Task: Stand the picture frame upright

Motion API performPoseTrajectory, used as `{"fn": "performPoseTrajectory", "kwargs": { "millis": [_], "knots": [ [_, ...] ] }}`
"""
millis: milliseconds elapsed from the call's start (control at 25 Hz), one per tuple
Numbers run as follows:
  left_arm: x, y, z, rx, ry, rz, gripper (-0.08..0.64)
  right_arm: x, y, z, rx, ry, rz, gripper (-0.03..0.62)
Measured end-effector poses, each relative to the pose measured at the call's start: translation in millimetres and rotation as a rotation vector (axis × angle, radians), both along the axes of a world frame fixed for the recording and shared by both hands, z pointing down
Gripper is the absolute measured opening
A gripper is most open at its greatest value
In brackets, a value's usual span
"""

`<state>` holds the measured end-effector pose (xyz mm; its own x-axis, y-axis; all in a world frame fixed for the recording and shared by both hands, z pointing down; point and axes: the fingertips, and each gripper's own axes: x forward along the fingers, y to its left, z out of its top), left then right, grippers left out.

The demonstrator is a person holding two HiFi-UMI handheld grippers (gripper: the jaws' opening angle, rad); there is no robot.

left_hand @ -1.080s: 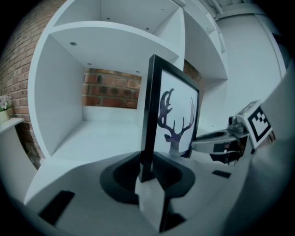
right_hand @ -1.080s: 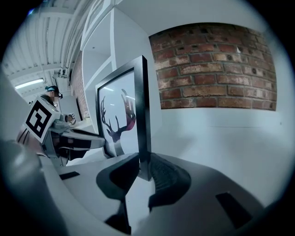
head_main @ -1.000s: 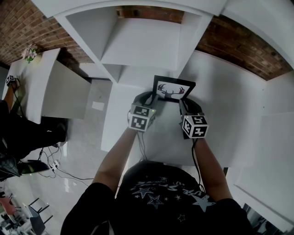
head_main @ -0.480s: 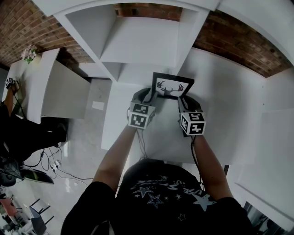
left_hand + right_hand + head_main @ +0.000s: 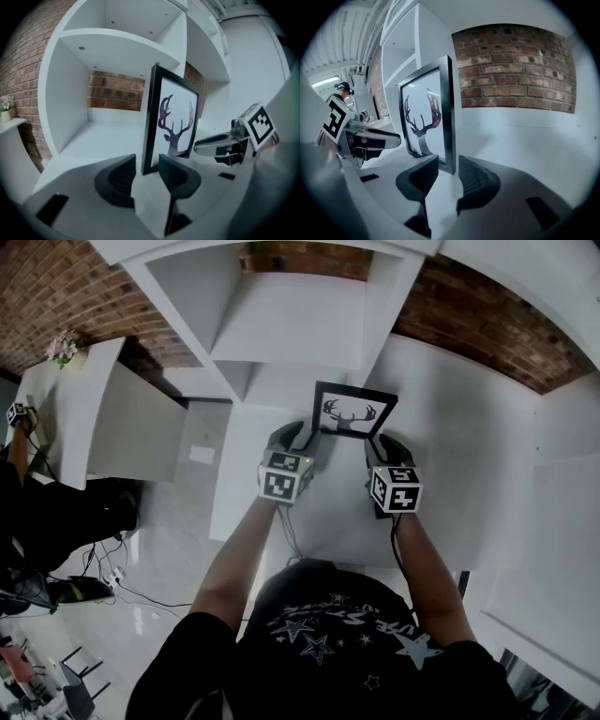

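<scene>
- Head view: the picture frame (image 5: 352, 414) stands on its lower edge near the far edge of the white ledge (image 5: 314, 512), just in front of the open shelf unit (image 5: 281, 324). Its deer print faces the person.
- The left gripper (image 5: 302, 435) is at the frame's lower left corner and the right gripper (image 5: 382, 441) at its lower right. One sits on each side, probably to steady the frame evenly while it finds its balance.
- Both forearms reach straight ahead from the body, roughly parallel. The grippers tip forward and down towards the ledge, with their marker cubes uppermost.
- Left gripper view: the frame's (image 5: 171, 124) left side bar rises between the jaws, close to vertical. The jaws have just been opening and now stand spread. Bare ledge shows beside the bar on the left, so nothing is pinched. The other gripper (image 5: 224, 143) lies low across the ledge at the frame's far side.
- Right gripper view: the frame's (image 5: 425, 117) right side bar stands between these jaws. They too have just been opening and are parted, with a slim gap on either side of the bar. The brick wall (image 5: 515, 65) is behind.
- Judged from this, the frame carries its own weight and the task looks nearly finished. The loose bracket of jaws likely guards against a tip.
</scene>
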<state>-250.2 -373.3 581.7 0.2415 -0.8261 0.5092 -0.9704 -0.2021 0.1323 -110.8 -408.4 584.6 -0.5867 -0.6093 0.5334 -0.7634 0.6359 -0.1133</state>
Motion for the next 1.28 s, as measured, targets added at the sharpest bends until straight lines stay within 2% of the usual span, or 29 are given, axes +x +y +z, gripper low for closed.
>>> {"fn": "performPoseTrajectory", "kwargs": {
  "millis": [440, 760, 1080, 1280],
  "knots": [
    [20.6, 41.5, -13.9, 0.016, 0.024, -0.011, 0.132, 38.8, 31.6, -19.2, 0.037, -0.036, 0.056, 0.124],
    [66.0, 87.1, -41.5, 0.067, 0.039, 0.04, 0.132, 68.7, 87.5, -32.5, 0.059, -0.081, 0.081, 0.123],
    [112.6, 152.7, -55.9, 0.073, 0.054, 0.063, 0.132, 119.3, 160.7, -48.8, 0.073, -0.093, 0.127, 0.124],
    [152.5, 193.9, -66.7, 0.095, 0.031, 0.13, 0.132, 149.7, 208.5, -54.7, 0.093, -0.079, 0.13, 0.123]
  ]
}}
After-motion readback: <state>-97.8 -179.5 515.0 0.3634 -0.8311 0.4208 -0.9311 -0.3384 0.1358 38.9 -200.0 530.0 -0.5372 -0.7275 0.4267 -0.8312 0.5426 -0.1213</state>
